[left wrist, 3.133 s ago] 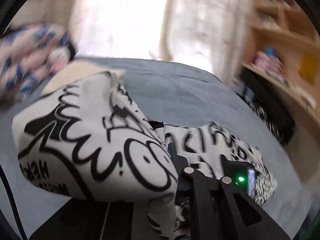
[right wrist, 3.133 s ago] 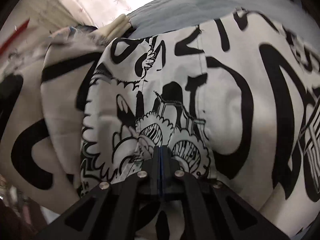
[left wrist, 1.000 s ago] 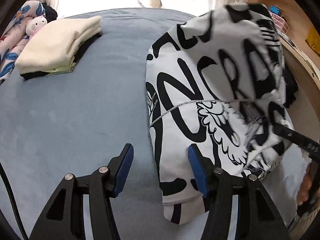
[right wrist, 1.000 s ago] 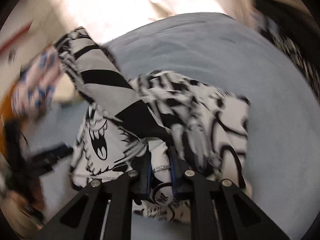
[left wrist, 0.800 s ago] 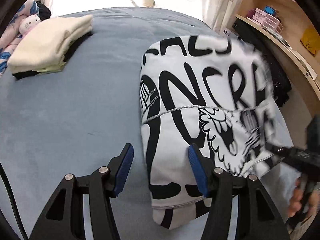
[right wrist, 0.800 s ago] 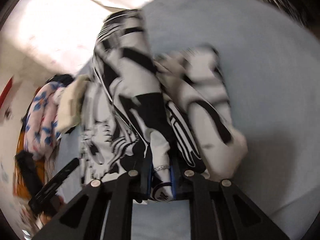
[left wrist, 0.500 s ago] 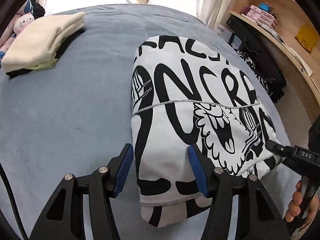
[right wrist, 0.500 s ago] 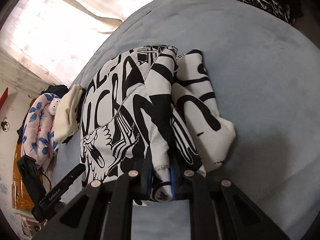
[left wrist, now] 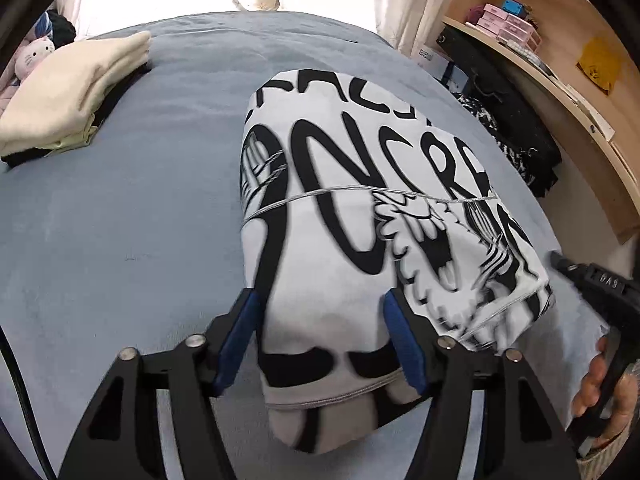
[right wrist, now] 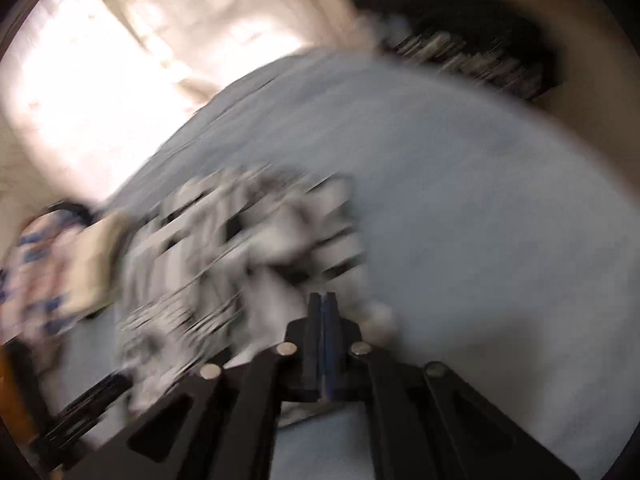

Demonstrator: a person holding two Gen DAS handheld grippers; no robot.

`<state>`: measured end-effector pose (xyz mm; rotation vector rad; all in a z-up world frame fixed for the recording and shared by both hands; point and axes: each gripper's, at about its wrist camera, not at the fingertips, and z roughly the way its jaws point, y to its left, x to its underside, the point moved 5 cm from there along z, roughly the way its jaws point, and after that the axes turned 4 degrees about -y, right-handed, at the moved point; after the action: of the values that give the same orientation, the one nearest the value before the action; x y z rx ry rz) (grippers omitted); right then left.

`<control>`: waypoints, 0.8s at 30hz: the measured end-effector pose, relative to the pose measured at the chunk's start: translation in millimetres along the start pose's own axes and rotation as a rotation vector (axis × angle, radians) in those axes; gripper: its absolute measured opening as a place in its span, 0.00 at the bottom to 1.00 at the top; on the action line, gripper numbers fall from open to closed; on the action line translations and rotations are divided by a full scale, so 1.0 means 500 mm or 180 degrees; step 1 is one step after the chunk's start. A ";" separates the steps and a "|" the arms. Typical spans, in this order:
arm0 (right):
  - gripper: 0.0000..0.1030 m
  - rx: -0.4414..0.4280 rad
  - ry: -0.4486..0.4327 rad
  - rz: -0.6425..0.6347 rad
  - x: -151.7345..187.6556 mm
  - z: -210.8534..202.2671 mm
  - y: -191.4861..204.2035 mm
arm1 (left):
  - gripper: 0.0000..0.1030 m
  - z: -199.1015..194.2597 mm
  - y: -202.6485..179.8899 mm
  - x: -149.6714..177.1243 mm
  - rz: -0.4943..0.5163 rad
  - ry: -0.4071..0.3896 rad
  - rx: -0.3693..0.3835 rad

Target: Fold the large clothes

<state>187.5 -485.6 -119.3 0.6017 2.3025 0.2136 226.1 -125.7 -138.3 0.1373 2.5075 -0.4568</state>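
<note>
Blue bedspread point(left wrist: 132, 216) | folded printed garment point(left wrist: 360, 216), lettering "NCR" | hand-held gripper point(left wrist: 600, 280) marked "DAS"

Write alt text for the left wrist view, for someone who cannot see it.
A folded white garment with bold black graffiti print lies on a blue-grey bed, its near end between the open left gripper. A cream folded pile sits far left; a hand holds the right gripper at right.

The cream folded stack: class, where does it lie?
In the left wrist view, the cream folded stack lies upper left on the blue bed, beside a plush toy.
</note>
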 end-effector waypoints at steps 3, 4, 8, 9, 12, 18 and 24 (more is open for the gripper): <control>0.00 0.0000 0.0127 0.0076 -0.016 0.003 -0.050 | 0.68 0.010 0.003 0.004 -0.0076 -0.0001 -0.0012; 0.00 0.0001 0.0150 -0.0037 -0.015 0.003 -0.044 | 0.69 0.010 0.002 0.004 -0.0078 -0.0017 -0.0015; 0.00 -0.0295 0.0389 -0.0258 -0.002 0.015 0.011 | 0.72 0.013 -0.012 0.005 -0.0009 -0.0040 -0.0103; 0.01 -0.0404 0.0463 -0.0325 -0.001 0.025 0.037 | 0.73 0.014 -0.015 0.006 0.0001 -0.0043 -0.0119; 0.06 -0.0552 0.0518 -0.0419 -0.005 0.049 0.085 | 0.73 0.012 -0.014 0.003 0.0005 0.0013 -0.0082; 0.61 -0.0572 0.0807 -0.0414 -0.015 0.133 0.115 | 0.73 -0.026 0.022 -0.040 -0.0171 -0.0034 0.0164; 0.61 -0.0796 0.0998 -0.0405 -0.016 0.198 0.140 | 0.74 0.004 0.103 -0.089 -0.0422 -0.0080 0.0077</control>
<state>286.4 -430.5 -162.7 0.3095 2.5491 0.5593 273.9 -78.1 -129.6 -0.0253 2.4964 -0.5394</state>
